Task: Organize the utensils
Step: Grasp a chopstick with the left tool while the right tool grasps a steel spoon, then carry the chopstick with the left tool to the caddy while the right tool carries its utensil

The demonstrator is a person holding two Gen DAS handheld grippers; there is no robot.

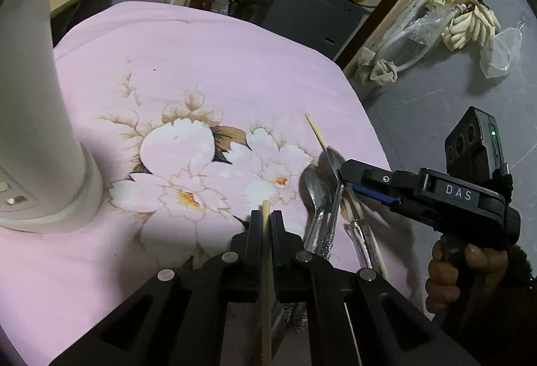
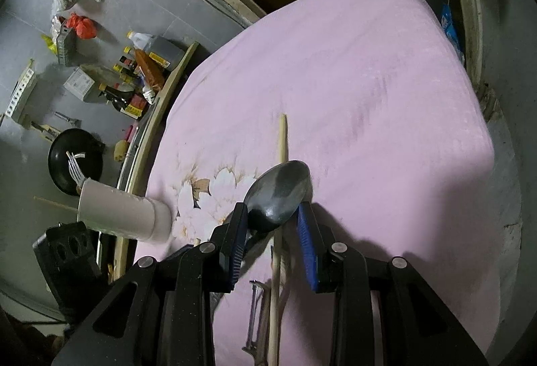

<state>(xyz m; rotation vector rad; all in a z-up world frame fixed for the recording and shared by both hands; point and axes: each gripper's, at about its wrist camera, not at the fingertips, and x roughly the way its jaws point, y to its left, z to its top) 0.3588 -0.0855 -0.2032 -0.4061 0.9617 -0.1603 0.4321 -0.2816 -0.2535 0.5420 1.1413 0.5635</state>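
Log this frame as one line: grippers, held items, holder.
left gripper: shut on chopstick | right gripper: shut on spoon | white holder: fork inside

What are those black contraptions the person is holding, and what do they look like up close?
They are handheld black plastic grippers with pistol-style handles. The left gripper has two flat black fingers on angular linkage arms joined by round silver rivets. The right gripper is built alike, but its fingers carry ribbed blue pads. Its body bears a white "DAS" label, and a small black camera box with a green light sits on top.

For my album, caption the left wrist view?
Left gripper pinches a thin wooden chopstick above pink floral cloth.
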